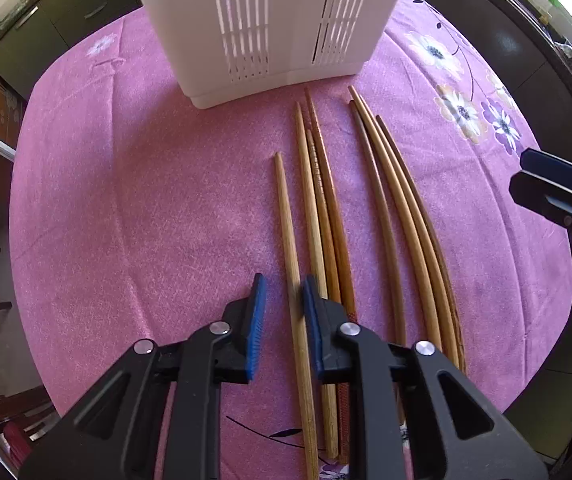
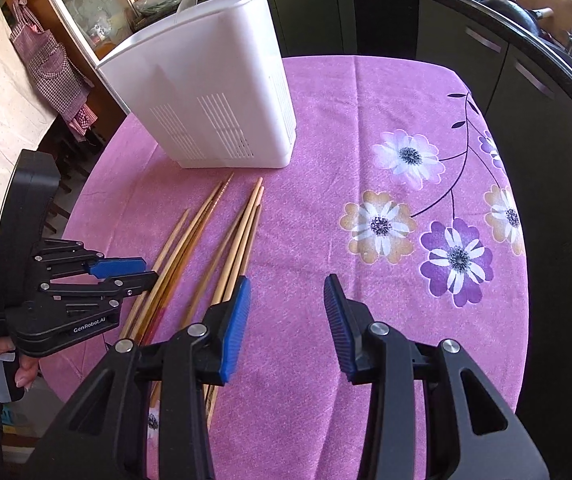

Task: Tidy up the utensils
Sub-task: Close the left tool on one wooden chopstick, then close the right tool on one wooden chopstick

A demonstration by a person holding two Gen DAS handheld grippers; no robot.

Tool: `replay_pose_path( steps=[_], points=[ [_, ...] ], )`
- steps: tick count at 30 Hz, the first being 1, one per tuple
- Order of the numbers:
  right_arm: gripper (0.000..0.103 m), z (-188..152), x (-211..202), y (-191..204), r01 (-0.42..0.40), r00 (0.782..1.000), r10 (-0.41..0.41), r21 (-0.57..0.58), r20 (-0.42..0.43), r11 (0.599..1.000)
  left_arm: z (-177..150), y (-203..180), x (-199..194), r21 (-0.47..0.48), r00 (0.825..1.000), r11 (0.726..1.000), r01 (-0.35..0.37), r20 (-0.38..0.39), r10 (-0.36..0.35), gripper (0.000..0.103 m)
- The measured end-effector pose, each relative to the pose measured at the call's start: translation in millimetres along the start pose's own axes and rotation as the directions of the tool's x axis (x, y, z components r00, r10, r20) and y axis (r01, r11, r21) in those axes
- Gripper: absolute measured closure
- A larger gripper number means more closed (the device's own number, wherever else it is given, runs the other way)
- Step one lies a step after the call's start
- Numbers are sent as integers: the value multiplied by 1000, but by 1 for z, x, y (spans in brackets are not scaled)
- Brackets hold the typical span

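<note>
Left gripper [image 1: 283, 292]: jaws narrow around one pale wooden chopstick [image 1: 288, 232], contact unclear. Right gripper [image 2: 288, 300]: jaws apart, empty. White slotted plastic holder [image 1: 261, 28] stood ahead.

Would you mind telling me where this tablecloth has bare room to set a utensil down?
Free: the pink cloth left of the lone light wooden chopstick, below the white slotted plastic holder; and the flowered stretch right of the holder. Crowded: the row of wooden chopsticks between the left claw and right claw.
</note>
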State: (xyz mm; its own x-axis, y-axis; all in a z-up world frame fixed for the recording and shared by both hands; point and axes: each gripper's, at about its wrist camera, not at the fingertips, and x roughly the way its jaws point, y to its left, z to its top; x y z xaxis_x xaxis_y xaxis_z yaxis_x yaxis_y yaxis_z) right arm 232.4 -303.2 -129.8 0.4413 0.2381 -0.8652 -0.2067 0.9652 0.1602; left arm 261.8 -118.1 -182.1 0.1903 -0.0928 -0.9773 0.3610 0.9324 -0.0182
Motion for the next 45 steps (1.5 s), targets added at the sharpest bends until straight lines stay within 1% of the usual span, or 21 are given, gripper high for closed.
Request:
replay_pose_path(
  steps=[1,3,6,10,11,15,17,20,22,23,26,29,35,38,40,42,45],
  points=[
    [64,0,2,2,-2,1000,2,-2,-8,1000,0,0,0,6,1000,1000,-10,4,10,92],
    [64,2,6,3,-9,1000,9,-1,-22,1000,1,2,1,2,1000,1000,-1,1,1,95],
    [64,5,11,5,1,999,-1,-5,-34,1000,-1,19,0,-36,1000,999,-8,0,8,95],
    [64,10,22,4,-1,997,1,7,-79,1000,-9,42,-4,-95,1000,995,0,29,3,95],
    [66,11,26,4,-1,996,2,5,-94,1000,-12,45,-6,-105,999,994,-5,46,10,95],
    [84,15,44,9,-34,984,36,15,-174,999,-23,54,-20,-129,994,992,9,111,6,96],
    [87,16,50,12,-22,981,23,6,-191,1000,-28,56,-29,-136,990,991,12,141,8,96],
    [87,16,56,15,-36,976,39,20,-212,999,-33,62,-42,-138,983,990,4,180,21,96],
    [88,18,60,18,-32,975,36,19,-219,999,-34,60,-50,-130,979,992,-5,200,31,96],
    [88,18,61,19,-32,974,35,18,-223,999,-42,62,-54,-127,978,992,-2,206,29,96],
    [88,19,66,22,-37,971,40,18,-238,999,-47,64,-60,-121,975,993,5,220,21,96],
    [88,17,67,25,-4,967,3,-5,-253,1000,-47,63,-63,-118,972,993,4,234,24,96],
    [88,8,74,43,20,958,-30,-39,-286,999,-50,60,-69,-108,968,994,4,250,23,96],
    [88,8,79,57,54,958,-71,-70,-277,996,-51,59,-71,-105,967,994,0,253,27,96],
    [93,8,81,63,75,957,-95,-81,-275,994,-52,59,-73,-102,966,995,-2,256,29,96],
    [96,9,82,63,71,956,-86,-64,-282,995,-53,58,-74,-100,966,995,-5,257,31,96],
    [97,12,79,55,65,960,-71,-32,-271,997,-55,61,-77,-106,964,994,-1,264,29,96]
  ],
)
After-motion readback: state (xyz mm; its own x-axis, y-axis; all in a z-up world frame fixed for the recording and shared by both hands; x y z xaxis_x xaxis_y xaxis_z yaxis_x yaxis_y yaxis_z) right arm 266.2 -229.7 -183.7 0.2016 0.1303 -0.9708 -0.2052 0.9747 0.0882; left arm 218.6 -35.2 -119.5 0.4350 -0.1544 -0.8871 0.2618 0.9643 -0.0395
